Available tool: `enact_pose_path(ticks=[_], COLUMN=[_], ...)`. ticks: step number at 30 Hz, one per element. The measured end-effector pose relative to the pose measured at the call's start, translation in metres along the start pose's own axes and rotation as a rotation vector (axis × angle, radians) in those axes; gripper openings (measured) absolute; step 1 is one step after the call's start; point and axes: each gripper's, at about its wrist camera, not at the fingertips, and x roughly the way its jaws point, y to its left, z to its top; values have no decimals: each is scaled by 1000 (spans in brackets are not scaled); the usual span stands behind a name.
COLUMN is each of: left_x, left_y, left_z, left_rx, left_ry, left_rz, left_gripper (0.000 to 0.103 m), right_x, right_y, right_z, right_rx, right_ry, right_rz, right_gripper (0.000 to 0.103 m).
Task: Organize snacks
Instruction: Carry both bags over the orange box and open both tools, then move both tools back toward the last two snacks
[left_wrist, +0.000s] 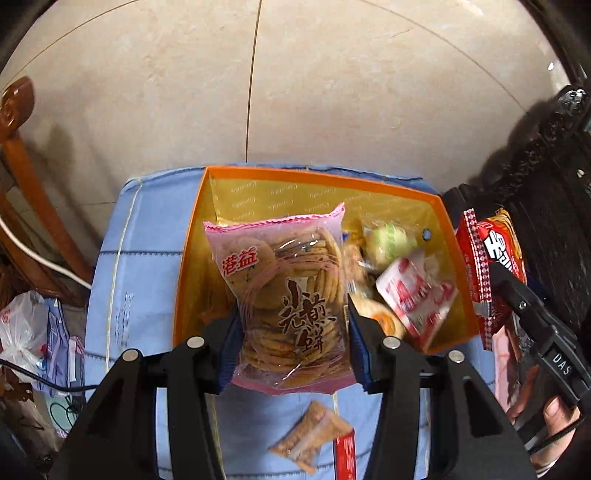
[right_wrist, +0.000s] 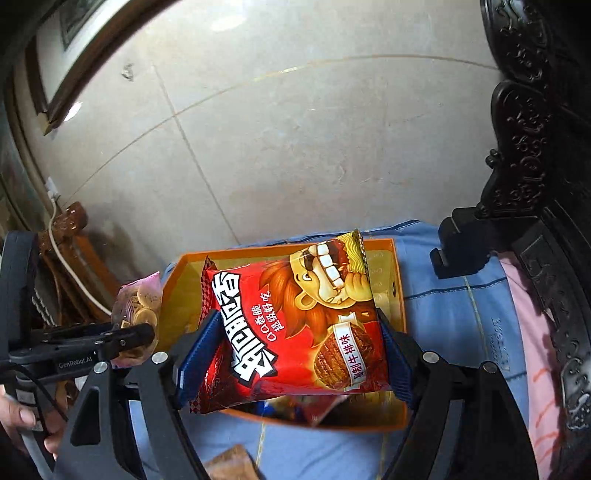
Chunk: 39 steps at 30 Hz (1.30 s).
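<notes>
While the left gripper (left_wrist: 291, 325) clamps a pink biscuit bag (left_wrist: 284, 295) between its fingers, the right gripper (right_wrist: 295, 354) grips a red snack bag (right_wrist: 291, 325), both above the orange box (left_wrist: 192, 258) holding small packets (left_wrist: 410, 291).

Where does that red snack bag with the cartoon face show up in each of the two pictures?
Left wrist view: the red snack bag sits at the right edge, clamped by the right gripper.
Right wrist view: it fills the centre, between that gripper's blue pads.
Shared landmark: the orange box on the blue cloth.
</notes>
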Motion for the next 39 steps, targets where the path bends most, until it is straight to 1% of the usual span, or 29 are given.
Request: enact_pose_path(ticks=[1,2,3,4,5,6,7,9,15,19,27,30,34,39], left_x=[4,7,8,6,6,8,9,11,-7,-22,-58,-66,-66,-52], left_y=[0,0,0,-2,-4,-6,-6,-5,-1,-2,-11,-12,-10,-5], left_z=[3,7,8,7,5,1,-2,-10,-31,-42,-68,-79,-99,-131], left_rx=[-7,-9,1,21,45,76,85,90,67,65,76,83,78,84], left_ry=[-10,-41,-66,-105,-118,-112,-101,-77,-72,-73,-89,-91,-63,4], left_rz=[-9,-28,-21,37,76,92,96,118,118,112,98,98,97,109], left_gripper=[61,75,99,99,99,99,99,99,99,99,99,99,99,99], right_x=[9,15,18,16,13,9,8,7,-5,-20,-60,-71,-80,-78], right_y=[-2,-3,-4,-4,-4,-3,-2,0,-5,-6,-6,-3,-3,5], right_z=[3,5,6,5,3,-1,-4,-13,-46,-70,-106,-121,-141,-175], right_rx=[10,19,29,33,30,17,1,-20,22,48,69,66,68,58], right_ry=[9,21,17,-2,-23,-41,-40,-18,35,77,103,116,145,213], right_rz=[-8,-19,-42,-50,-48,-43,-45,-59,-62,-61,-68,-70,-68,-61], right_gripper=[82,82,83,87,94,96,96,96,96,96,96,96,97,97])
